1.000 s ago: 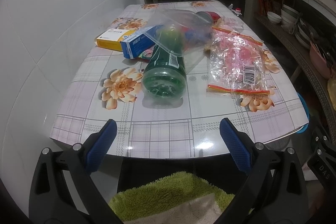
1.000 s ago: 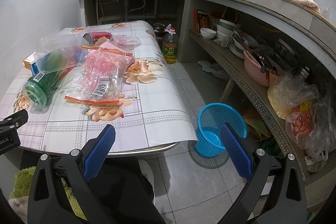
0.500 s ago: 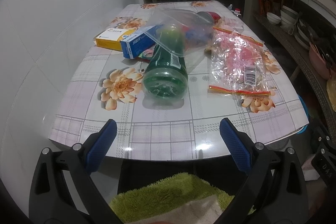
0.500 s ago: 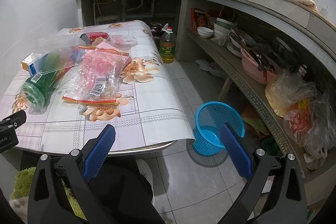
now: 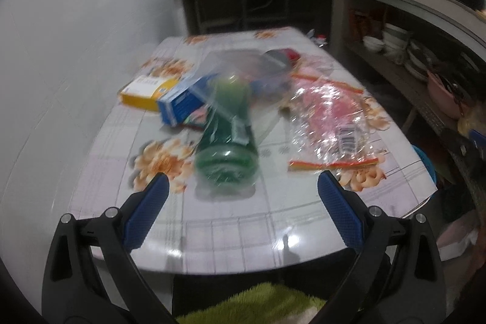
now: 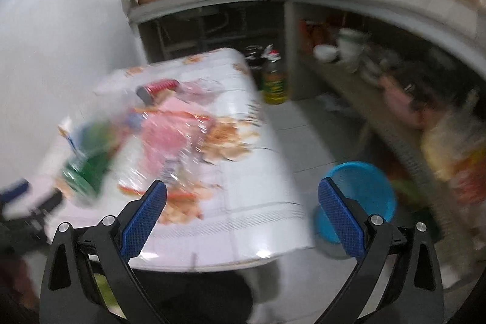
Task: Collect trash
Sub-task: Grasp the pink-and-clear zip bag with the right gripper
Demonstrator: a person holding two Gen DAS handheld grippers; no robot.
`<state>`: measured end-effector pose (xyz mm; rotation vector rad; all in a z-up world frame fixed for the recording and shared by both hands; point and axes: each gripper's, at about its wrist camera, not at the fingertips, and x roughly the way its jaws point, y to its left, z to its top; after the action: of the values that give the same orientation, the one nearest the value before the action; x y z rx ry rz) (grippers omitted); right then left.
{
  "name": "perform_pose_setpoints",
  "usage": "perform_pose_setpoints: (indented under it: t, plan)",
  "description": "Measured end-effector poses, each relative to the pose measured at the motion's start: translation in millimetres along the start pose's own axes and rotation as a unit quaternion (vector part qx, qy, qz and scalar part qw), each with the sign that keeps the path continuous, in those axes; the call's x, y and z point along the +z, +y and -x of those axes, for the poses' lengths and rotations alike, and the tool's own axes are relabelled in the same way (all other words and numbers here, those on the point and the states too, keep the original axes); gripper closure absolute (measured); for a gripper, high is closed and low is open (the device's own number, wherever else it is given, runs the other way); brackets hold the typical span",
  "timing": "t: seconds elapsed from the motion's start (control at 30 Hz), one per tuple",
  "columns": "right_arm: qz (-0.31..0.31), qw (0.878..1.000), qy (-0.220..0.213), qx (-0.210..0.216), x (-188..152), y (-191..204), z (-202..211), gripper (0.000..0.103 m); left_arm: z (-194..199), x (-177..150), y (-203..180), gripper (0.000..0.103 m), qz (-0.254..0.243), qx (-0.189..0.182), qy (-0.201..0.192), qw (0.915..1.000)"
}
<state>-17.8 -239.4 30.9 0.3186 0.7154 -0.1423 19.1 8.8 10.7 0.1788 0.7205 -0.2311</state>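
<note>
Trash lies on a floral table (image 5: 231,220): a green plastic bottle (image 5: 227,141) on its side under a clear bag (image 5: 243,63), a blue box (image 5: 182,102), a yellow box (image 5: 142,90), a pink crinkly bag (image 5: 331,123) and a red can (image 5: 285,56). My left gripper (image 5: 240,202) is open and empty over the table's near edge, just short of the bottle. My right gripper (image 6: 240,208) is open and empty above the table's near right part. The bottle (image 6: 88,169), pink bag (image 6: 173,148) and can (image 6: 158,88) show blurred there.
A blue basket (image 6: 361,196) stands on the floor right of the table. An oil bottle (image 6: 273,81) stands on the floor behind it. Shelves with bowls (image 6: 349,50) and bags run along the right. A white wall (image 5: 60,66) borders the table's left side.
Both grippers have lifted and moved forward over the table's near edge; both views are motion-blurred now. The trash has not moved. Both jaws stay open.
</note>
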Motion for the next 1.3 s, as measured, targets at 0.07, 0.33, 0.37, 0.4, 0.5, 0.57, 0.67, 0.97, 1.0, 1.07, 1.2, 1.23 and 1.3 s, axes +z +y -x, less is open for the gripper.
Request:
perform_pose_setpoints:
  t: [0.07, 0.33, 0.37, 0.4, 0.5, 0.57, 0.67, 0.97, 1.0, 1.07, 1.2, 1.23, 1.3]
  plan:
    - [-0.037, 0.997, 0.031, 0.058, 7.5, -8.2, -18.9, 0.006, -2.1, 1.6, -3.8, 0.009, -0.015, -0.029, -0.012, 0.9994]
    - [-0.08, 0.971, 0.135, 0.18, 20.5, -4.3, -109.8, 0.019, -11.0, 5.4, -8.5, 0.009, -0.01, -0.128, -0.066, 0.9895]
    - [-0.082, 0.968, 0.144, 0.189, 21.6, -2.4, -120.9, 0.022, -12.6, 5.7, -9.8, 0.009, -0.012, -0.132, -0.068, 0.9889]
    - [-0.087, 0.965, 0.154, 0.194, 22.3, -1.5, -131.6, 0.023, -14.9, 6.6, -10.9, 0.009, -0.015, -0.133, -0.068, 0.9887]
    - [-0.099, 0.958, 0.172, 0.205, 24.5, -0.8, -155.8, 0.03, -21.3, 9.2, -15.3, 0.009, -0.024, -0.138, -0.068, 0.9878]
    - [-0.105, 0.954, 0.176, 0.218, 25.6, -1.3, -166.0, 0.036, -23.4, 10.8, -15.7, 0.009, -0.026, -0.142, -0.068, 0.9872]
    - [-0.102, 0.952, 0.181, 0.226, 27.5, 1.9, -172.4, 0.048, -25.7, 14.9, -14.5, 0.009, -0.033, -0.139, -0.075, 0.9869]
    - [-0.075, 0.953, 0.194, 0.222, 23.4, 7.5, -169.6, 0.084, -30.0, 41.3, 2.3, 0.01, -0.038, -0.123, -0.08, 0.9884]
    - [-0.074, 0.952, 0.194, 0.225, 23.2, 6.6, -168.3, 0.085, -31.5, 48.9, 6.8, 0.01, -0.033, -0.126, -0.075, 0.9886]
    - [-0.072, 0.952, 0.191, 0.226, 24.3, 1.1, -162.0, 0.088, -35.0, 64.1, 13.9, 0.01, -0.027, -0.131, -0.066, 0.9888]
    - [-0.07, 0.953, 0.185, 0.228, 26.4, -3.4, -152.5, 0.089, -53.9, 101.8, 22.1, 0.01, -0.048, -0.136, -0.021, 0.9894]
    - [-0.069, 0.953, 0.184, 0.229, 26.4, -5.0, -150.4, 0.09, -58.0, 107.9, 23.9, 0.01, -0.055, -0.126, -0.016, 0.9904]
    - [-0.069, 0.953, 0.182, 0.23, 26.3, -6.6, -147.5, 0.09, -66.8, 124.3, 25.9, 0.009, -0.078, -0.113, -0.007, 0.9904]
